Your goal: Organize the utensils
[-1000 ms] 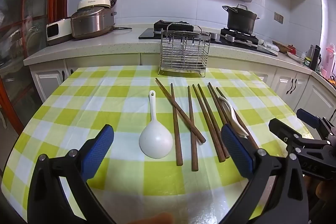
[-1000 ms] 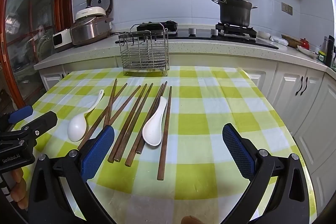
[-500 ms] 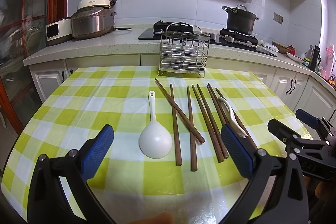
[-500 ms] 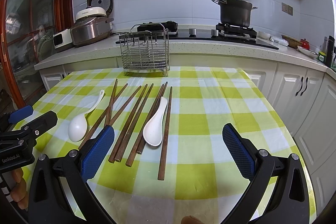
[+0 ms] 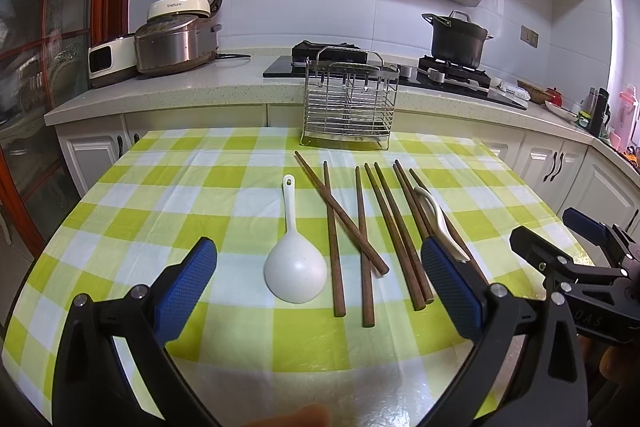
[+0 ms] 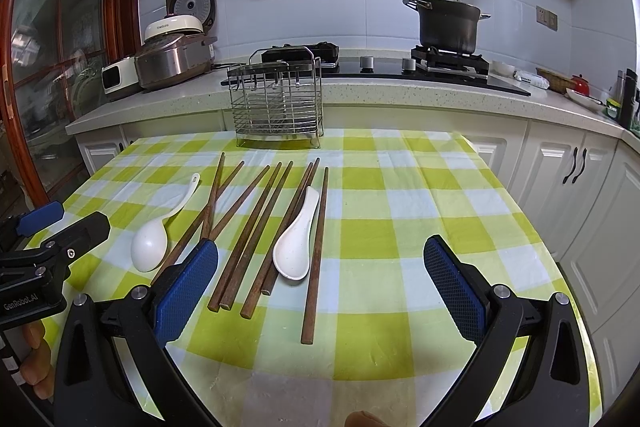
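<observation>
Several brown wooden chopsticks [image 5: 362, 227] [image 6: 256, 227] lie side by side on the green-checked tablecloth [image 5: 160, 211] [image 6: 400, 211]. A white rice paddle [image 5: 295, 263] [image 6: 154, 239] rests left of them, and a white soup spoon [image 5: 438, 223] [image 6: 298, 239] lies across the right-hand sticks. A wire utensil rack [image 5: 350, 103] [image 6: 277, 105] stands at the table's far edge. My left gripper [image 5: 318, 287] hovers open over the near table, short of the paddle. My right gripper [image 6: 320, 287] is open too, low and near the soup spoon. Neither holds anything.
Behind the table runs a kitchen counter [image 5: 200, 83] with a rice cooker [image 5: 176, 39] [image 6: 172, 55] at left and a black pot [image 5: 458, 37] [image 6: 446, 23] on the hob. White cabinets [image 6: 580, 187] stand close on the right. A red-framed glass door [image 5: 36, 67] is at left.
Both views have shifted only slightly: the utensils sit a touch higher in frame. Nothing was picked up and both grippers stay open.
</observation>
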